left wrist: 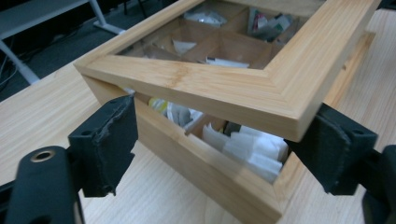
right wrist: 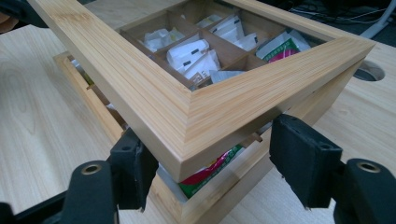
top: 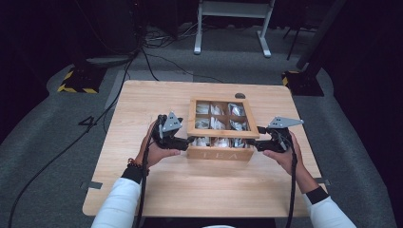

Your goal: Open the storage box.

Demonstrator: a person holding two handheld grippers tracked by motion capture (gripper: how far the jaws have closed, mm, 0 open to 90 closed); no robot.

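Note:
A wooden tea box (top: 221, 154) marked TEA stands in the middle of the table. Its windowed lid (top: 192, 118) is tilted up at the front, away from the base. My left gripper (top: 189, 140) straddles the lid's front left corner (left wrist: 210, 88), with a pad against each side. My right gripper (top: 252, 142) holds the front right corner (right wrist: 154, 102) the same way. Under the raised lid, white tea bags (left wrist: 252, 149) and a green and red packet (right wrist: 210, 172) lie in the compartments of the base (left wrist: 201, 168).
The light wooden table (top: 157, 190) has a round cable hole (top: 240, 95) just behind the box. Beyond the table stand a white desk frame (top: 233, 28), loose cables on the floor and yellow-black striped stand feet (top: 78, 80).

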